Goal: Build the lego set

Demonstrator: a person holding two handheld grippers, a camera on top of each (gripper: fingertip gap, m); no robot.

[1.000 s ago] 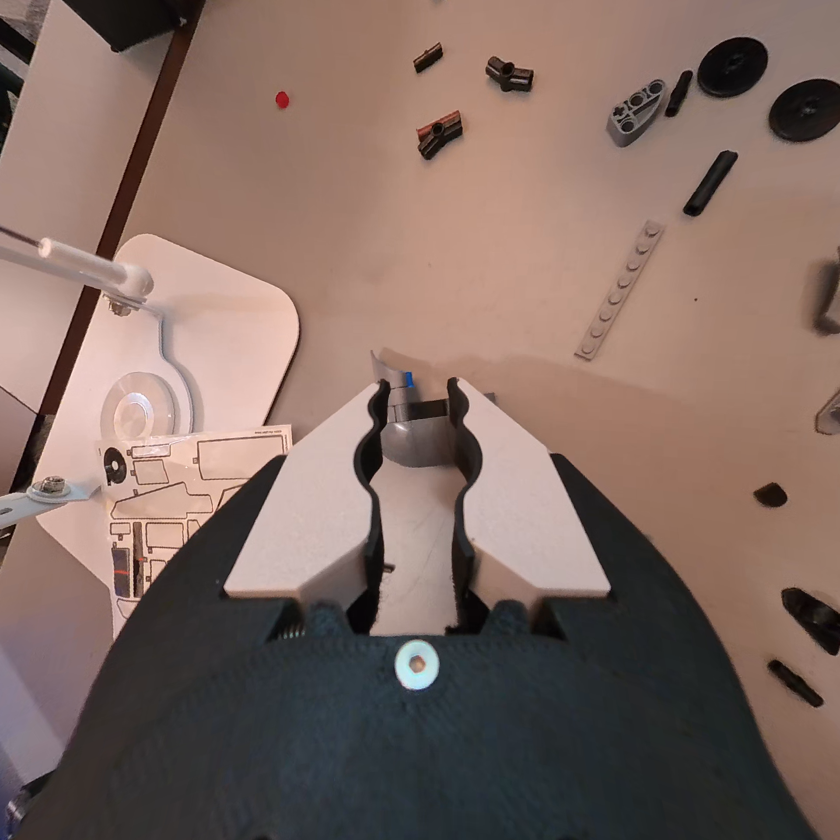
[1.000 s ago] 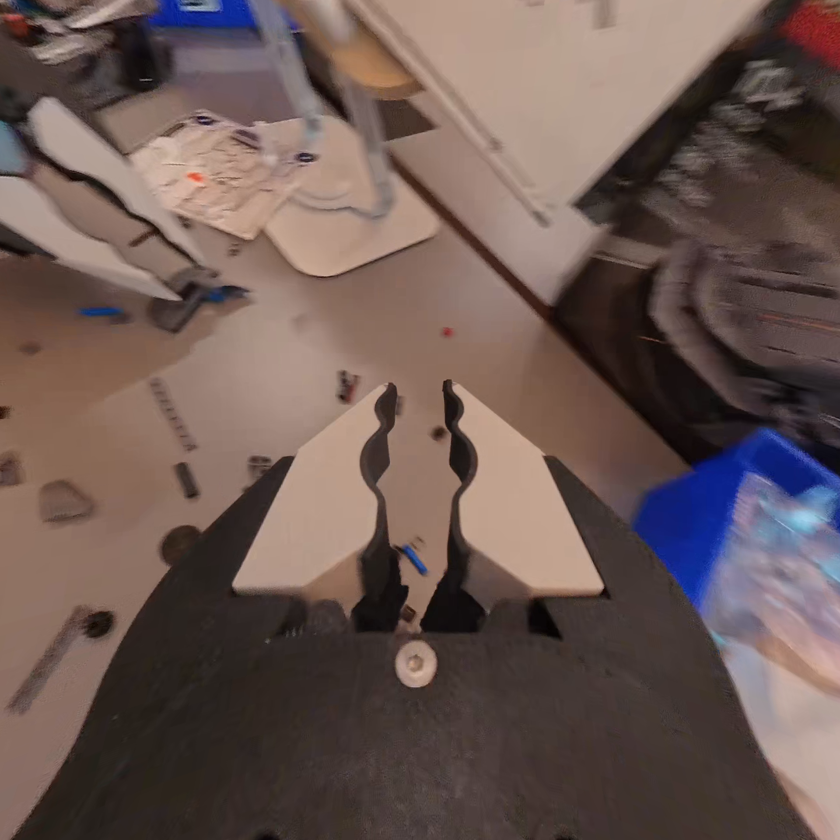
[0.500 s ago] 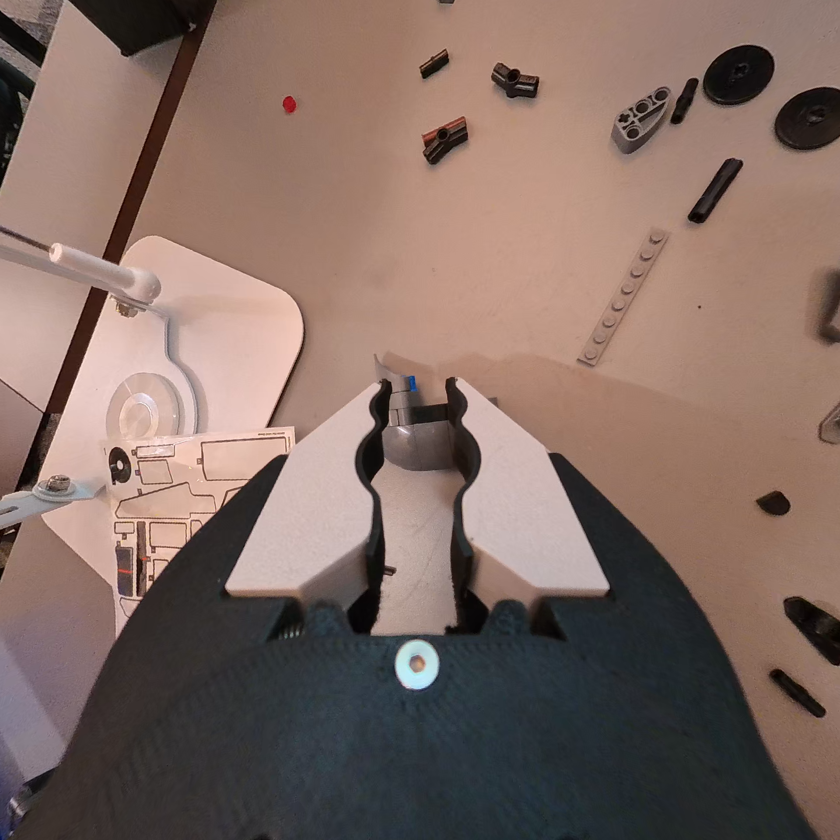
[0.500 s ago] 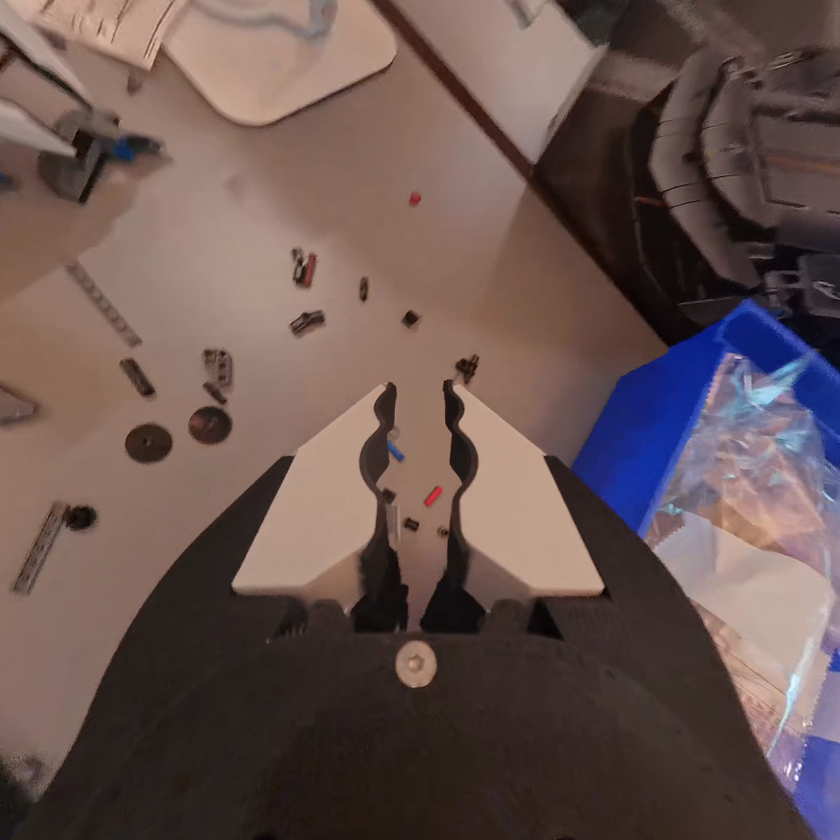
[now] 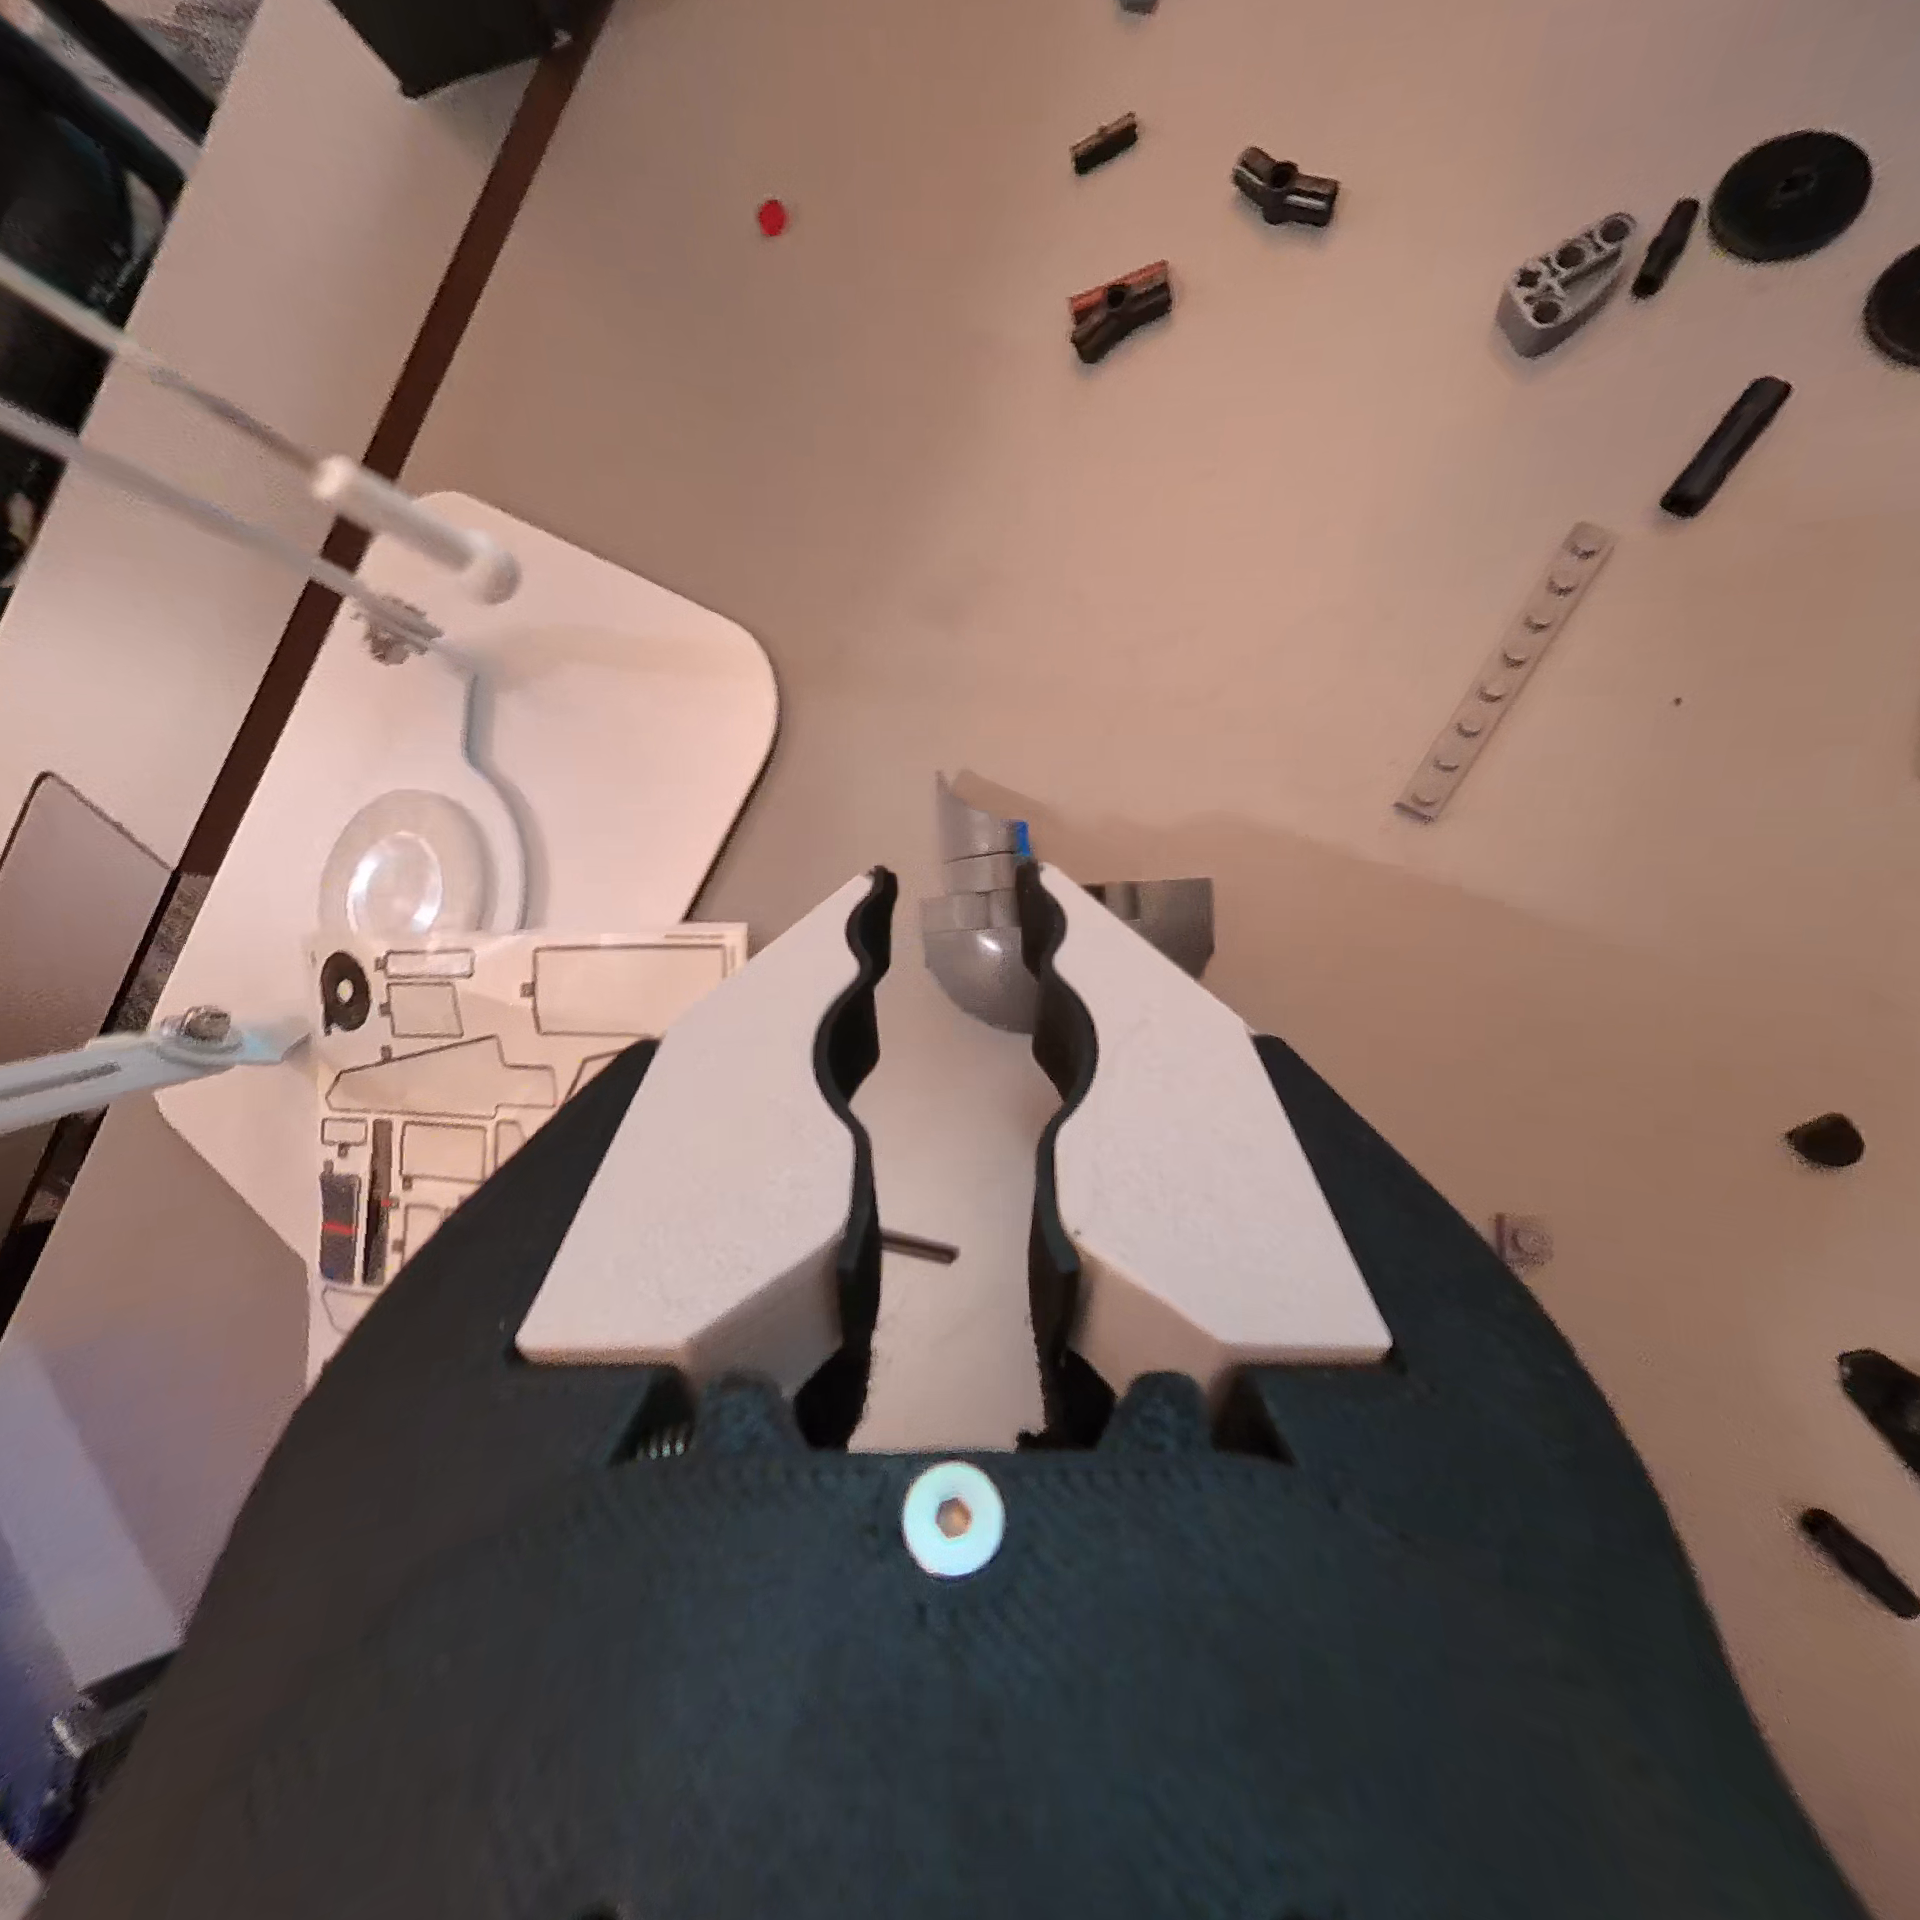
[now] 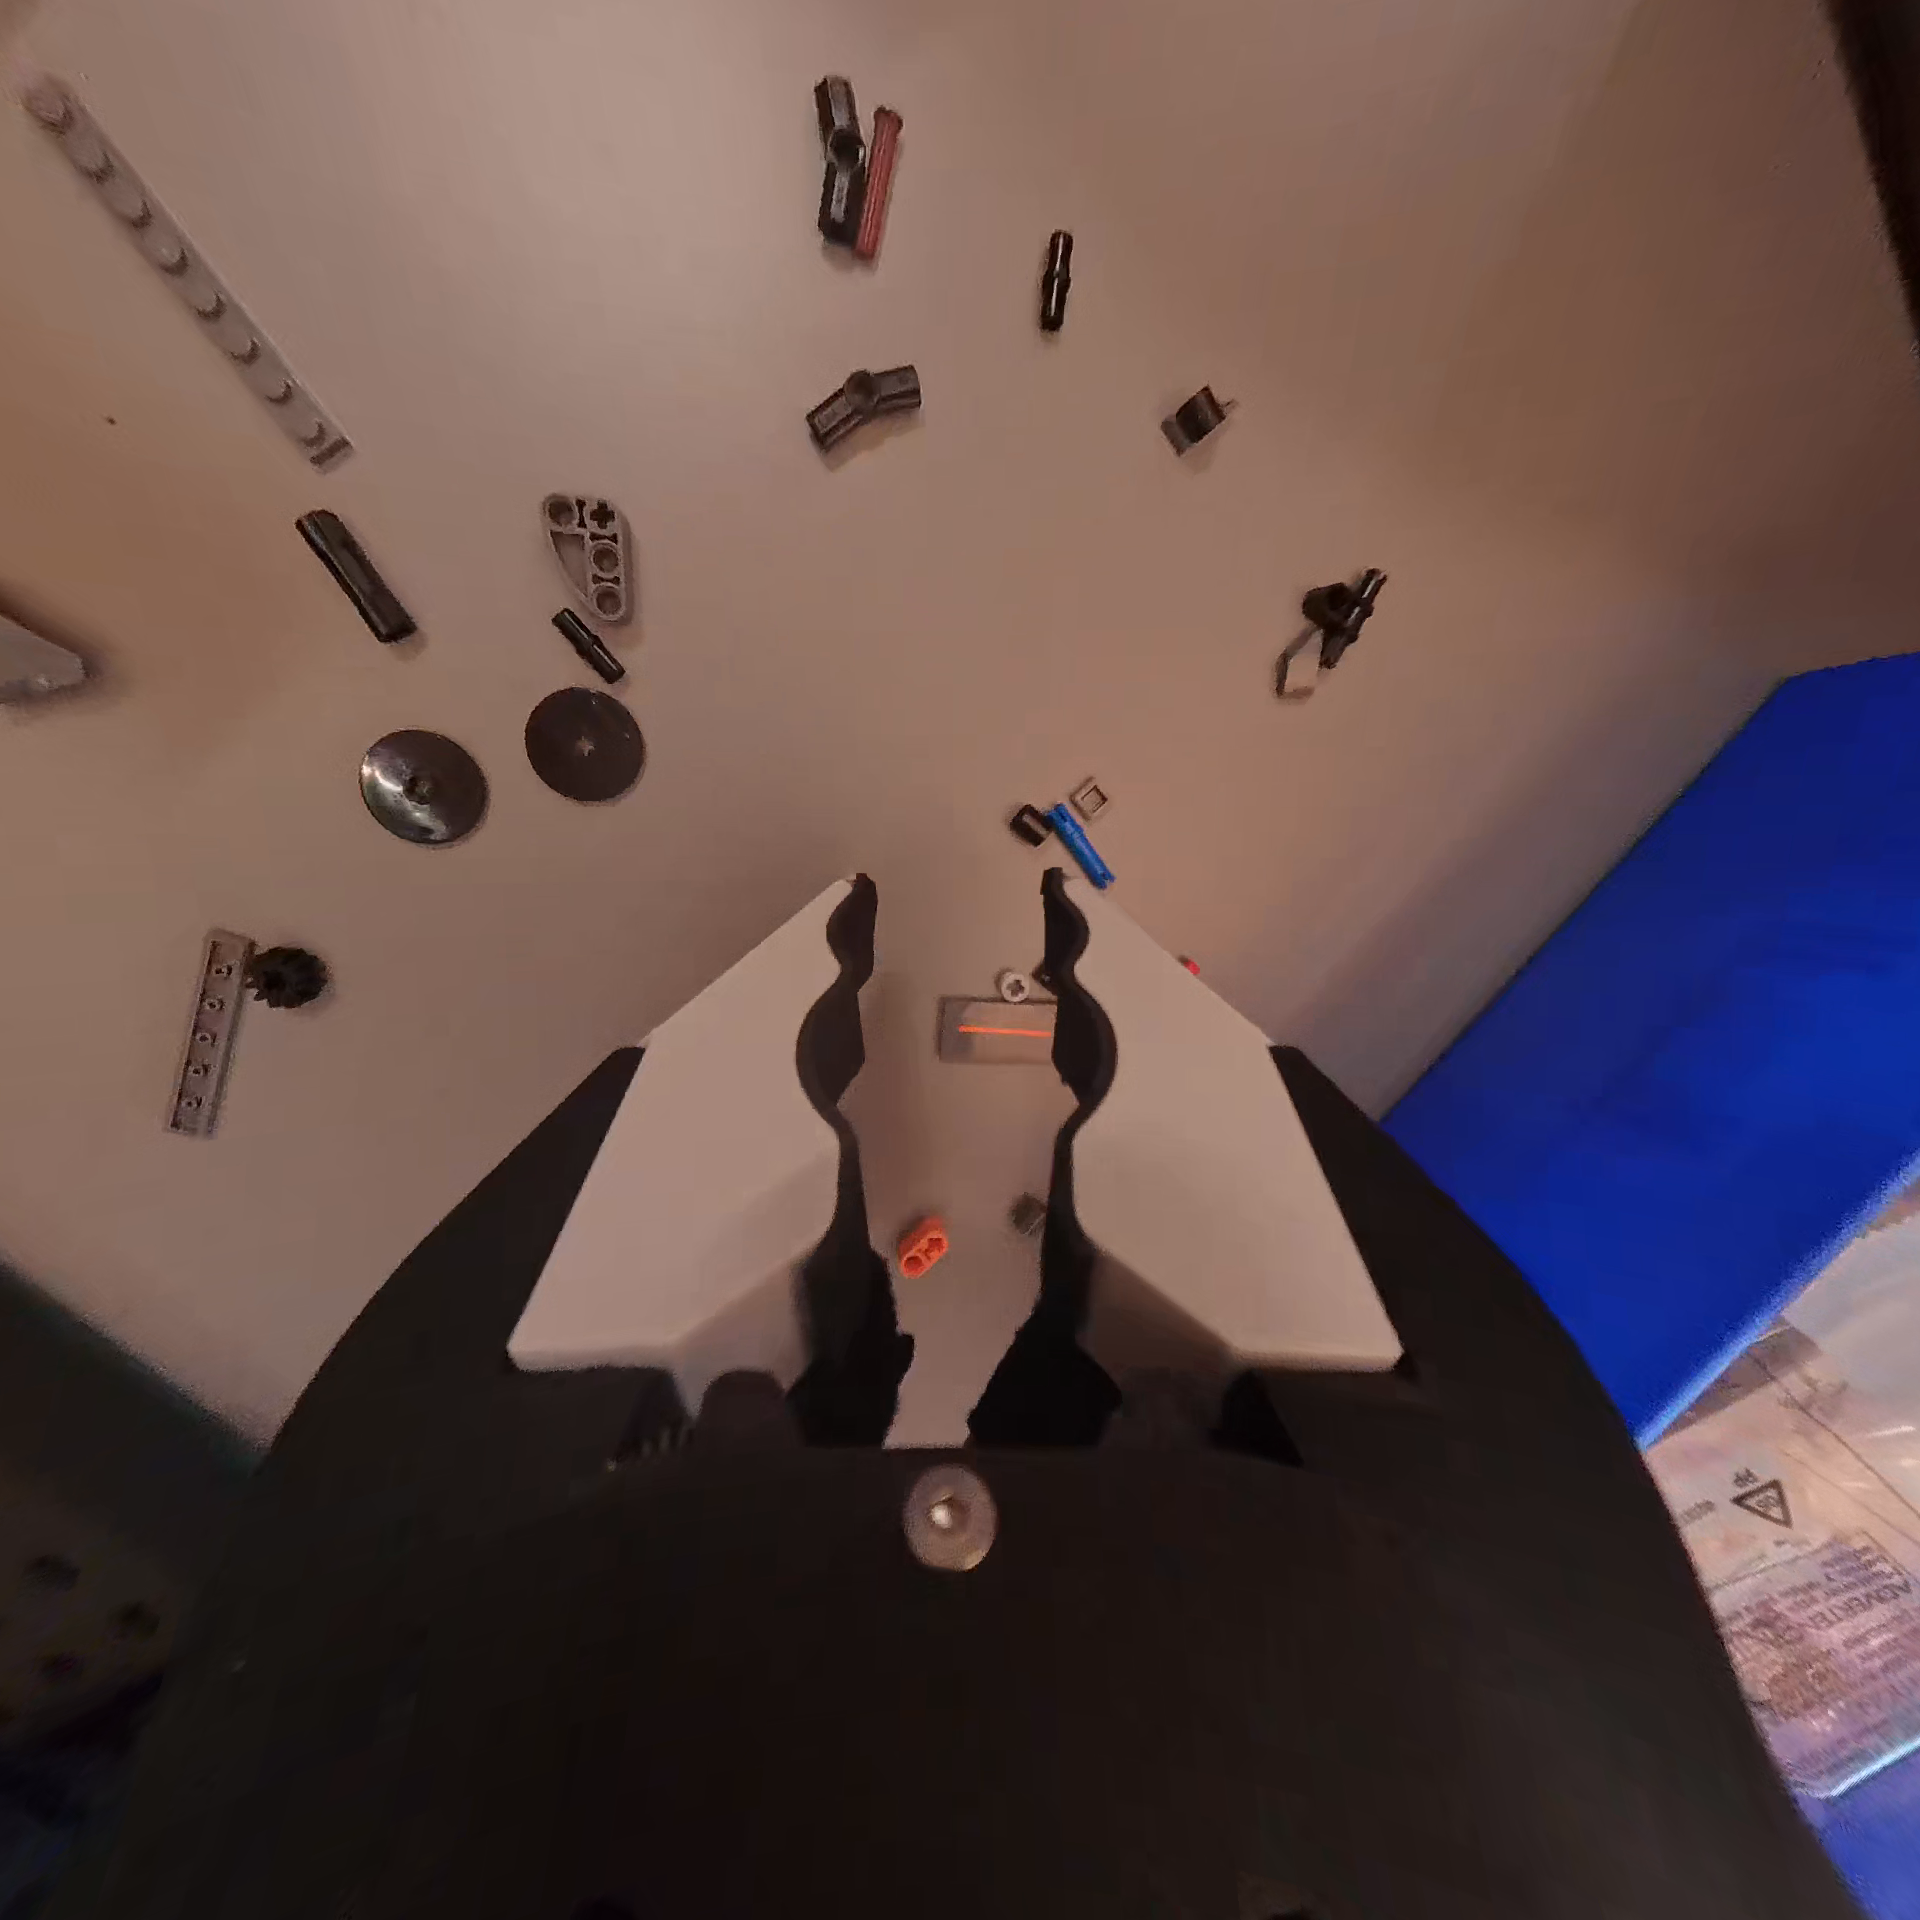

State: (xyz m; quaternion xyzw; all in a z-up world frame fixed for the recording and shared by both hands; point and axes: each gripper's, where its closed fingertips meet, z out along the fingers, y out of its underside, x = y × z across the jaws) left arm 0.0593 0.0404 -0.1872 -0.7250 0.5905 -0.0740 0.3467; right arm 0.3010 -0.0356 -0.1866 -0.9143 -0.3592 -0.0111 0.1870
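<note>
1. Jaws of the left gripper stand parted; the grey assembly touches only the right finger, so whether it is gripped I cannot tell. Sticker sheet lies left.
2. Right gripper gapes empty above loose parts: blue pin, orange connector, unseen by the left camera. Judged step: fetching a piece; next, descend and centre.

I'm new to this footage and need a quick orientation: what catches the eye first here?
In the right wrist view, the bright blue bin fills the right edge, beside a beige table strewn with small black and grey parts. In the left wrist view, a grey curved lego assembly sits at the tips of the left tool.
</note>
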